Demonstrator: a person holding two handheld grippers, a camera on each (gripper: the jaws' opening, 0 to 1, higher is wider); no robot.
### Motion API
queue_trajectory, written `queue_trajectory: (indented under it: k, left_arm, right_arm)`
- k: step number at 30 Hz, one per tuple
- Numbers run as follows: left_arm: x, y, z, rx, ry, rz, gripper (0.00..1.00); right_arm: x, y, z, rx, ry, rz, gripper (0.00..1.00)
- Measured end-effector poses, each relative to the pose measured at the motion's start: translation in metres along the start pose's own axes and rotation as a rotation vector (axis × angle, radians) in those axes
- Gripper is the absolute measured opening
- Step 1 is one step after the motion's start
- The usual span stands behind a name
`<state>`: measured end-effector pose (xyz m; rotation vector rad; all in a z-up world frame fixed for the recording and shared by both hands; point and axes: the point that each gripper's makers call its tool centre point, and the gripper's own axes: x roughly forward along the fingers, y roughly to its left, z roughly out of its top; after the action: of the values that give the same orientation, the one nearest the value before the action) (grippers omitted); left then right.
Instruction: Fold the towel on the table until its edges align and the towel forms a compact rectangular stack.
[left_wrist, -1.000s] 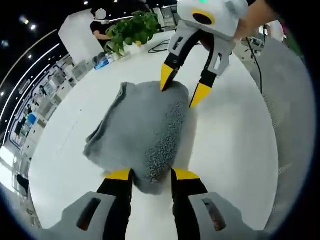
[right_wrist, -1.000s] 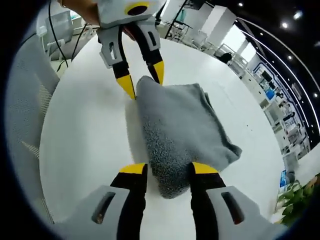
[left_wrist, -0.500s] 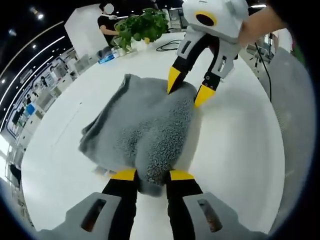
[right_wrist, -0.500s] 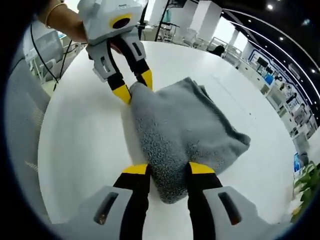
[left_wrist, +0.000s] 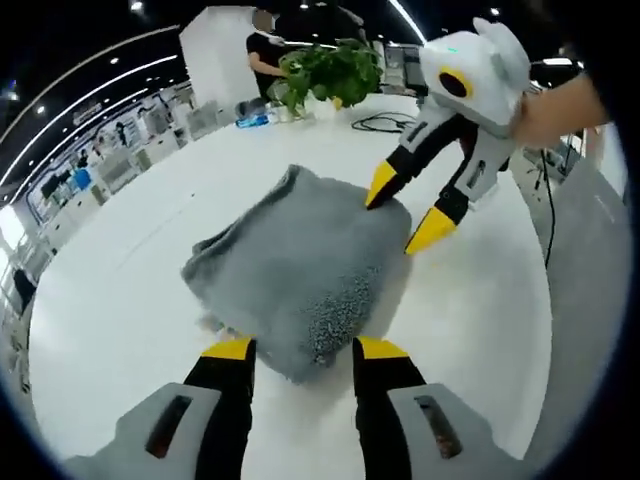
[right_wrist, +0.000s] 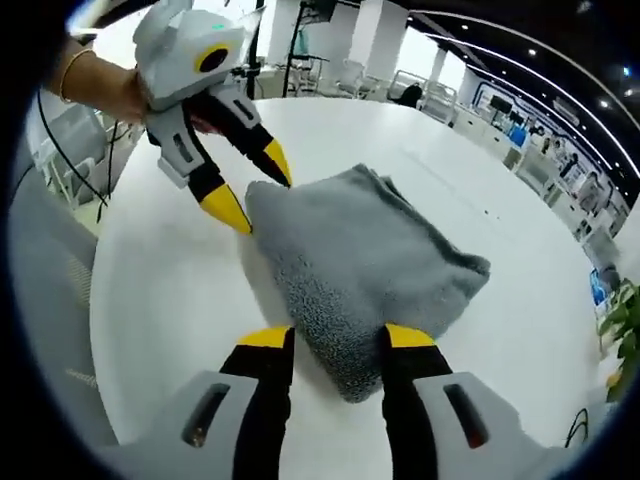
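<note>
- The left gripper (left_wrist: 297, 348), yellow-tipped, has its jaws apart around the near corner of the folded grey terry towel (left_wrist: 290, 265); I cannot tell whether they pinch it.
- The towel lies on the round white table (left_wrist: 110, 300), its fold running between both grippers.
- The right gripper (right_wrist: 338, 338) straddles the opposite corner, jaws parted likewise.
- A green leafy plant (left_wrist: 328, 70) stands at the far table edge.

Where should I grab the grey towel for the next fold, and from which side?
Probably by the thick folded edge of the towel, one corner per tongs. Left tongs and right tongs already straddle its opposite ends, so come in low along the table; that edge looks bulky enough to pinch.
</note>
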<state>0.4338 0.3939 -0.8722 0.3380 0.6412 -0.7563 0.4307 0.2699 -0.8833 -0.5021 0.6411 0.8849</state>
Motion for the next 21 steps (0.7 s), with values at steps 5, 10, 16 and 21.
queue_trajectory:
  k: [5, 10, 16, 21]
  left_arm:
    - [-0.024, -0.003, 0.007, -0.071, -0.069, 0.028, 0.46]
    - [-0.045, -0.004, 0.011, -0.135, -0.126, 0.058, 0.49]
    - [-0.069, -0.003, 0.006, -0.187, -0.153, 0.141, 0.56]
    - [-0.088, -0.014, 0.002, -0.220, -0.187, 0.154, 0.58]
  right_arm:
    - [-0.021, 0.007, 0.003, 0.024, -0.033, -0.017, 0.37]
    - [-0.044, 0.002, 0.005, 0.100, -0.093, -0.064, 0.41]
    - [-0.071, -0.005, -0.003, 0.222, -0.118, -0.148, 0.55]
    - [-0.094, -0.005, -0.006, 0.314, -0.161, -0.189, 0.65]
